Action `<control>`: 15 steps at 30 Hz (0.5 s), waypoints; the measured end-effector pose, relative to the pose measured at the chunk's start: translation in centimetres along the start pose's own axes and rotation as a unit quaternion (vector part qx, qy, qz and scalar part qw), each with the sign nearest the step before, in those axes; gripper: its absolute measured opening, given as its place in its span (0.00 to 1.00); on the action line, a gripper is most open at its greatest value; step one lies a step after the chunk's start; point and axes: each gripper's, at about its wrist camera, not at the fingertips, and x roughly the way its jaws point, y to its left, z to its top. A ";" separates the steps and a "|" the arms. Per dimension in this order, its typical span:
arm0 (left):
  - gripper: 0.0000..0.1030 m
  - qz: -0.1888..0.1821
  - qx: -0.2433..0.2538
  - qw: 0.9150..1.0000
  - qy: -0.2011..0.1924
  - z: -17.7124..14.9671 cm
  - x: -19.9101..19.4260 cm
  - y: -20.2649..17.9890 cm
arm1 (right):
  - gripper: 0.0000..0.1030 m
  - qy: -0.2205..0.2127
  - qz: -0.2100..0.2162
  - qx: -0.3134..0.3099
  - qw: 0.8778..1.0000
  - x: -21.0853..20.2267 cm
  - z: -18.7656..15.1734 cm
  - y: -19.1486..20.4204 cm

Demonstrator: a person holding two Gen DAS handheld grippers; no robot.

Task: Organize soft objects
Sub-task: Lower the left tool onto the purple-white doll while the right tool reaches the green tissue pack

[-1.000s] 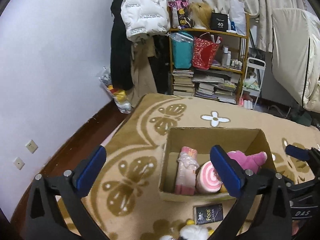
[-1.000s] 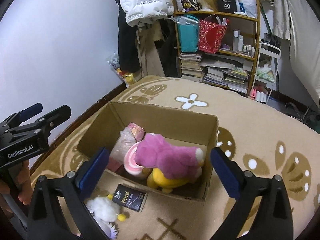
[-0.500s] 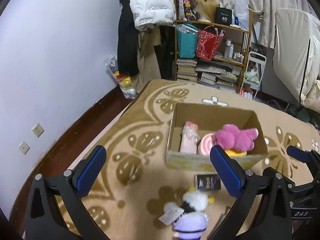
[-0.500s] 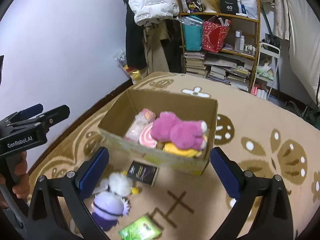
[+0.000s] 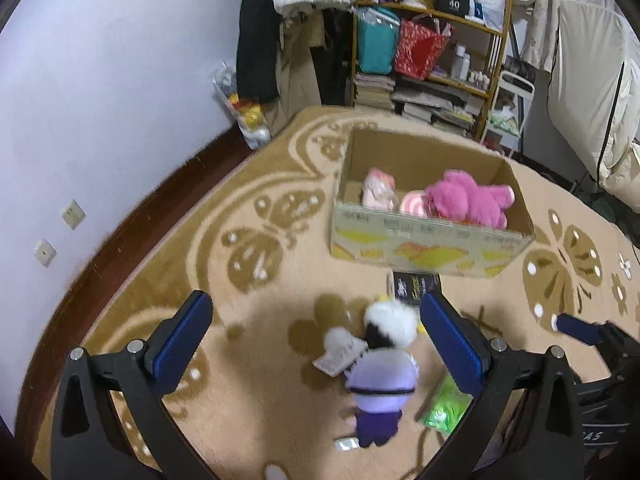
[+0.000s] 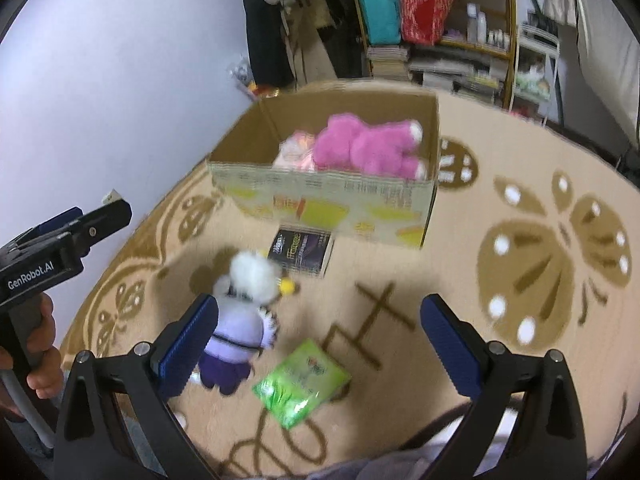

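A cardboard box (image 5: 424, 240) (image 6: 332, 204) stands on the rug and holds a pink plush toy (image 5: 466, 200) (image 6: 368, 146), a pink striped round toy (image 5: 412, 203) and a pale pink soft item (image 5: 378, 188). A purple plush with a white fluffy head (image 5: 380, 376) (image 6: 240, 320) lies on the rug in front of the box. My left gripper (image 5: 316, 336) is open and empty above the rug, left of the plush. My right gripper (image 6: 318, 340) is open and empty, with the plush by its left finger. The left gripper also shows in the right wrist view (image 6: 60, 240).
A dark small box (image 5: 414, 286) (image 6: 302, 250) lies against the cardboard box's front. A green packet (image 5: 448, 408) (image 6: 302, 382) lies near the plush. A crowded shelf (image 5: 432, 52), hanging coats and a wall stand behind the patterned rug.
Both grippers have pulled back and up from the box. The purple plush, dark box and green packet have come into fuller view. Both stay open.
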 end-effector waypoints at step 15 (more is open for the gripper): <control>0.99 -0.030 -0.001 0.996 0.090 -3.2 5.1 -1.0 | 0.79 0.101 0.026 0.062 0.993 5.8 -2.6 -0.8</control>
